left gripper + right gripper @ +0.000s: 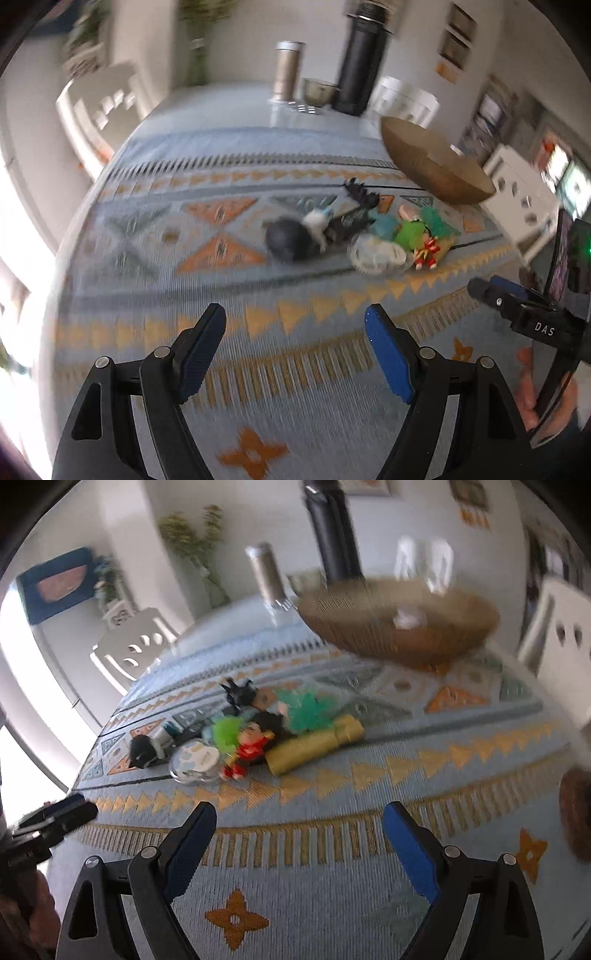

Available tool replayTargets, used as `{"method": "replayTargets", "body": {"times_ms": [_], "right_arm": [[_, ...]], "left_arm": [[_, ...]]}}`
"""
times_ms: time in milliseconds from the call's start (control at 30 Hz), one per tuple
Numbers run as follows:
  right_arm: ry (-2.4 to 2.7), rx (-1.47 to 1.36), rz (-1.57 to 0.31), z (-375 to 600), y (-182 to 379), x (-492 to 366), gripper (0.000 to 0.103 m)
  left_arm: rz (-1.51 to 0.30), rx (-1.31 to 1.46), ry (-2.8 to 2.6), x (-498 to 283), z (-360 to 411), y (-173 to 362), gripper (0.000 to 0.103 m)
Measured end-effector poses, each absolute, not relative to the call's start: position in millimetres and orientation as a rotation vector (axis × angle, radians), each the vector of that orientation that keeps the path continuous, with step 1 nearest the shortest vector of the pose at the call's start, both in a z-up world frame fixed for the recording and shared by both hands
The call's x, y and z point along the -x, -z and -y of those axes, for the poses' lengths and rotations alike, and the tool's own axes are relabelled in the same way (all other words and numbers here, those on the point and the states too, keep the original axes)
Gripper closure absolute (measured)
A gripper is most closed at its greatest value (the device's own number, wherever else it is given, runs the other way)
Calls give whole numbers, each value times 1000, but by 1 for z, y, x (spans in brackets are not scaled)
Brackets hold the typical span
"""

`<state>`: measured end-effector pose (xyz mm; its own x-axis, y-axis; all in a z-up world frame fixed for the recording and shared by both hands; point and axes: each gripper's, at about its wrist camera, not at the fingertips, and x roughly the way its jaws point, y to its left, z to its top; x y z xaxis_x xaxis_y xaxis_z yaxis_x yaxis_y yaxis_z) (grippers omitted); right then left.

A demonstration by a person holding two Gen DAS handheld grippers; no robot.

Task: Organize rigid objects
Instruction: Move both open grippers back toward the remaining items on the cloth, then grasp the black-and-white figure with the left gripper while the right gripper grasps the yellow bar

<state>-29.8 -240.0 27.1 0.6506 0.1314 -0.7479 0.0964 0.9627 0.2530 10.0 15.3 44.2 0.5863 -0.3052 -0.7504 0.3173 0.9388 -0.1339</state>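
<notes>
Hovering level above the tablecloth [295, 295], both tongs [295, 347] [300, 842] gape empty.

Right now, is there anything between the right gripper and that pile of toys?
Nothing visible. Only bare patterned cloth lies between the open right gripper and the toy pile; the woven basket sits beyond it.

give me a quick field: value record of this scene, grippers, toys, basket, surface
left gripper: open, holding nothing, above the cloth
right gripper: open, holding nothing, above the cloth
toy pile: small figures clustered mid-table, among them a red figure, a gold tube, a round clear case
basket: woven bowl beyond the pile, a pale item inside, too blurred to identify
surface: patterned blue and orange tablecloth
background: dark bottle, metal canister
image quality: motion blurred
</notes>
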Motion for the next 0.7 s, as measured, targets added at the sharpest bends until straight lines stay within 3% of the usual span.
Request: {"method": "replayTargets", "body": {"times_ms": [133, 267, 700], "right_arm": [[-38, -387, -961, 249, -22, 13, 14], [-17, -402, -1002, 253, -22, -9, 33], [127, -311, -950, 235, -23, -49, 49]], "left_arm": [[-893, -157, 415, -56, 0, -37, 27], [-933, -194, 451, -87, 6, -18, 27], [-940, -141, 539, -109, 19, -5, 35]]}}
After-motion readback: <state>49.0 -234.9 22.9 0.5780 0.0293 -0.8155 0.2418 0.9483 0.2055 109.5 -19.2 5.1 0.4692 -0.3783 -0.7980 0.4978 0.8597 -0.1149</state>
